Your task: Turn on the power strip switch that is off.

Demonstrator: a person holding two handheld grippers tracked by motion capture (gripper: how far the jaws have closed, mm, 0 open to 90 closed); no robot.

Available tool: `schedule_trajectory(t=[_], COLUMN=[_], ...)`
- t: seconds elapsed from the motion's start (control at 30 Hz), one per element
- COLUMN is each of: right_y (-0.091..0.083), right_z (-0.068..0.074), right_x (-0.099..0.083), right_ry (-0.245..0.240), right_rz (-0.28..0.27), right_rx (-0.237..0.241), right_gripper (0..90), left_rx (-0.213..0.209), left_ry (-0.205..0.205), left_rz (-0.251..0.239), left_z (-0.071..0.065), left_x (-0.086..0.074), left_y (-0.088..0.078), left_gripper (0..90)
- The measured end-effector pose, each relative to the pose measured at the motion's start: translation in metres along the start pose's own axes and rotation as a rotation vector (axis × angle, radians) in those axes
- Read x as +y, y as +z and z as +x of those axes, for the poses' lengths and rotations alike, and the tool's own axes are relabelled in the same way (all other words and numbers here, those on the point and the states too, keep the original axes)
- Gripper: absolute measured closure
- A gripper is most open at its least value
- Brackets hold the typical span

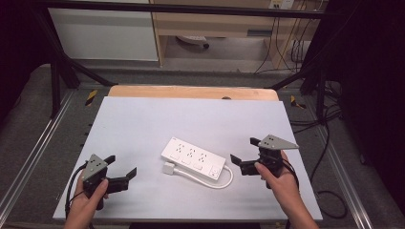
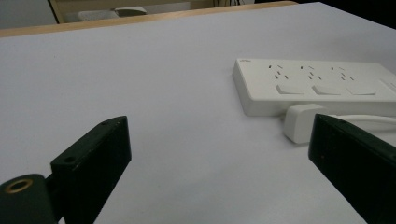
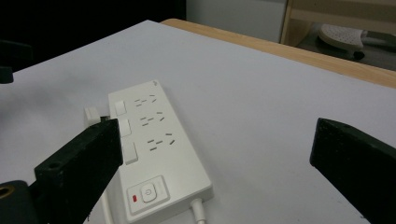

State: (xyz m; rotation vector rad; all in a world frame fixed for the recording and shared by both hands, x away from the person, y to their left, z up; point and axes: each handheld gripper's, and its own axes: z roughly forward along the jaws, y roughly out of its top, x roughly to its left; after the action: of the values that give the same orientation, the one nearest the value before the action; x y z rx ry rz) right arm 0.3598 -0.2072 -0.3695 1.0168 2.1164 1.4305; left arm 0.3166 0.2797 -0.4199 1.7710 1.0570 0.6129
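Power strip point(image 1: 193, 159) flat on white tabletop point(image 1: 143, 124), flanked by both hand-held grippers, untouched.

The left hand-held gripper point(image 1: 123, 167) stands released, jaws wide apart, well left of the strip. The right hand-held gripper point(image 1: 244, 152) is likewise released, just beside the strip's switch end. The white plug point(image 1: 169, 168) lies against the strip's near edge, its cable point(image 1: 215, 181) looping round the right end.

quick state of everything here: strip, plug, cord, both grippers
power strip: flat on the table, sockets up and empty
plug: loose on the table beside the strip, in no socket
cord: curves from the strip's end round to the plug
left gripper: open, holds nothing
right gripper: open, holds nothing
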Motion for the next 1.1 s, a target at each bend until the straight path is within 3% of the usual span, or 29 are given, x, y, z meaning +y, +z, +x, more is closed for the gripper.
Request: schedule_trajectory(t=[1.1], right_y=[0.032], right_z=[0.027], right_x=[0.021], right_ry=[-0.025], right_rz=[0.009], right_rx=[0.11], right_gripper=[6.4], left_rx=[-0.011], left_ry=[0.005], left_rz=[0.008], left_z=[0.0], left_x=[-0.001], left_y=[0.0], left_gripper=[6.1])
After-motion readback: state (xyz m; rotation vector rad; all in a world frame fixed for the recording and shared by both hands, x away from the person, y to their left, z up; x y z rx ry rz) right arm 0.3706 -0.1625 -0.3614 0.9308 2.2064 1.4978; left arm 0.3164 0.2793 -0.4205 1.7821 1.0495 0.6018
